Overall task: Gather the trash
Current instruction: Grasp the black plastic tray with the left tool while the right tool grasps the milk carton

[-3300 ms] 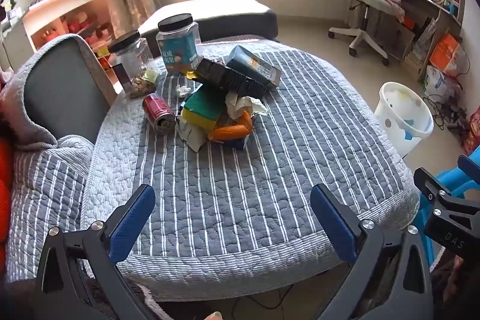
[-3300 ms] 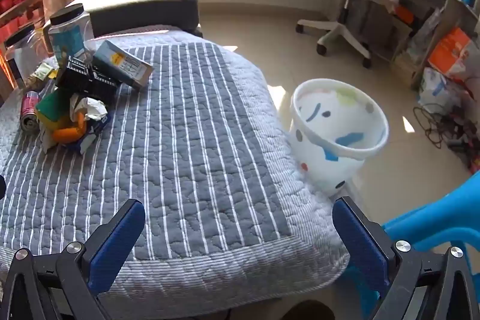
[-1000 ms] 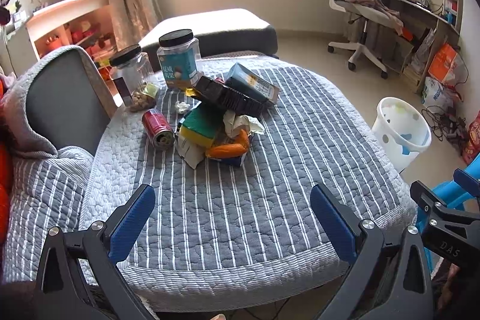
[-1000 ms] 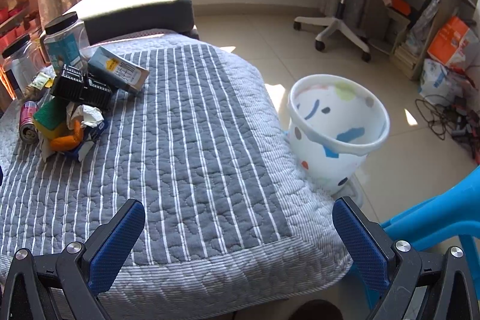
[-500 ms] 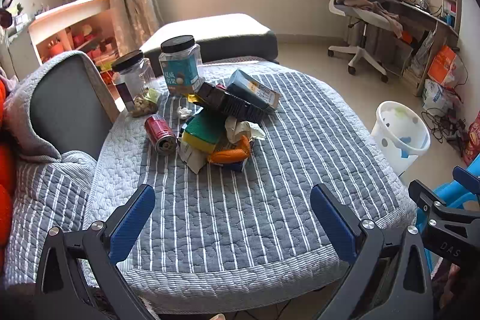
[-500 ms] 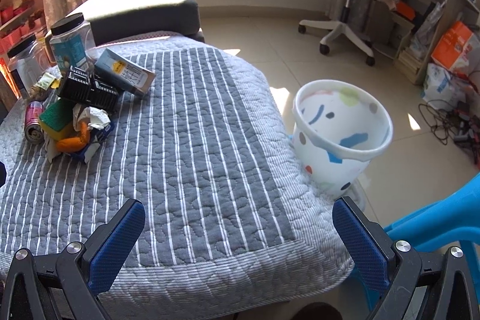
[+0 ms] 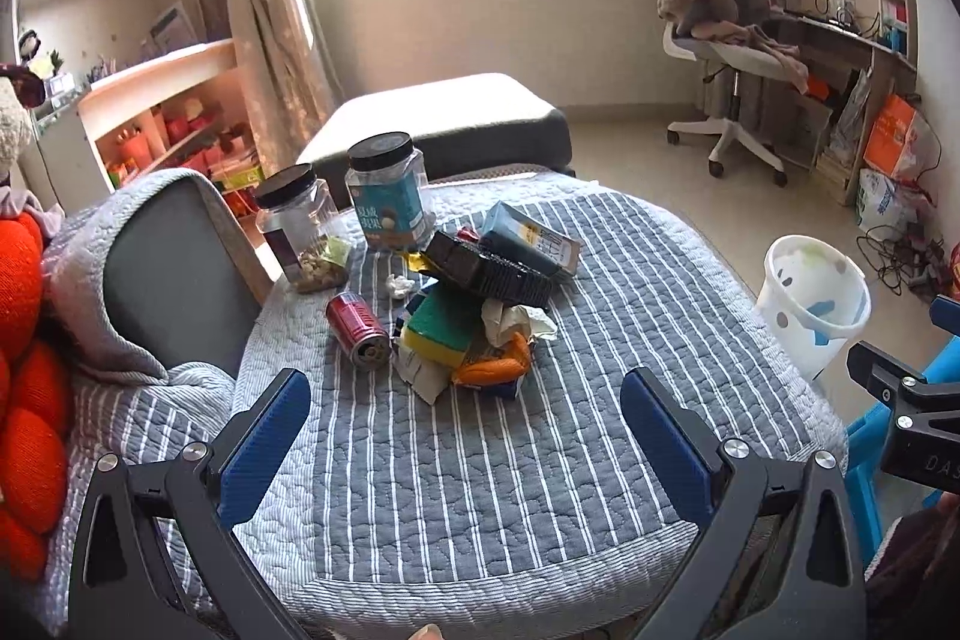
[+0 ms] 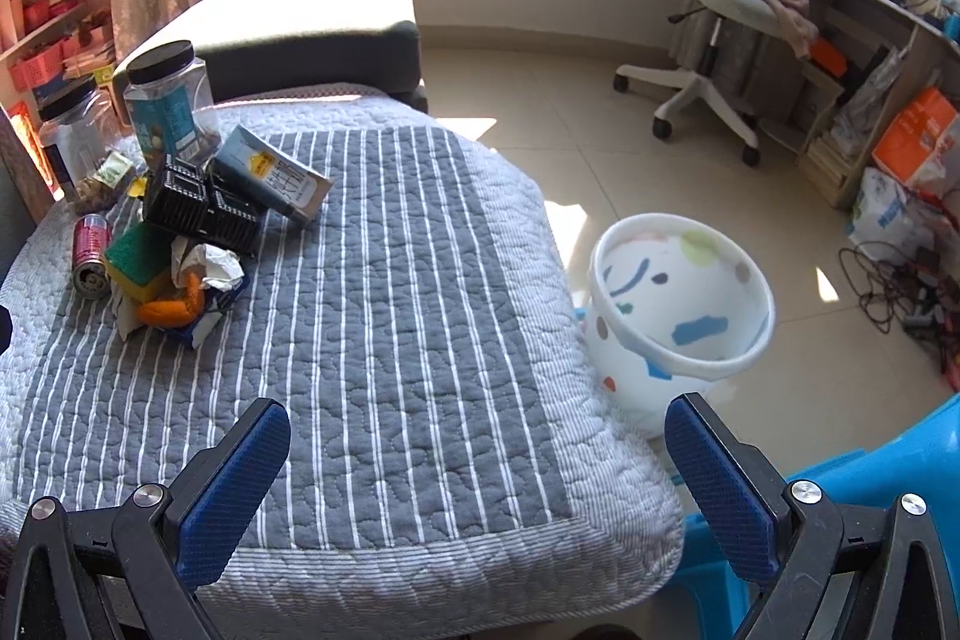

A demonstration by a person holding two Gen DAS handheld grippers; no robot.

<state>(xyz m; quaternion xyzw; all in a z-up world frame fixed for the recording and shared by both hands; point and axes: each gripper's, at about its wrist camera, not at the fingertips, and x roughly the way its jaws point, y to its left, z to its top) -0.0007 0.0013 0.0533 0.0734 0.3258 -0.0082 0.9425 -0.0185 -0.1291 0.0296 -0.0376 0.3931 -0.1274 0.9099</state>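
A heap of trash (image 7: 474, 316) lies on a table under a grey striped quilt (image 7: 480, 460): a red can (image 7: 358, 331), a green and yellow sponge (image 7: 441, 325), crumpled paper (image 7: 510, 319), an orange wrapper (image 7: 492, 369), a black tray (image 7: 486, 271) and a blue carton (image 7: 528, 238). The heap also shows in the right wrist view (image 8: 180, 244). A white spotted bin (image 8: 678, 304) stands on the floor right of the table. My left gripper (image 7: 465, 436) is open and empty, short of the heap. My right gripper (image 8: 480, 466) is open and empty over the table's near edge.
Two plastic jars with black lids (image 7: 390, 190) (image 7: 300, 226) stand behind the heap. A grey chair back (image 7: 162, 274) is at the left, a dark ottoman (image 7: 444, 118) beyond the table, an office chair (image 7: 720, 52) and desk at the right, a blue plastic chair (image 8: 870, 472) near right.
Both grippers have drawn back and risen a little, so the table and heap look smaller and more of the room shows. Both stay open and empty.
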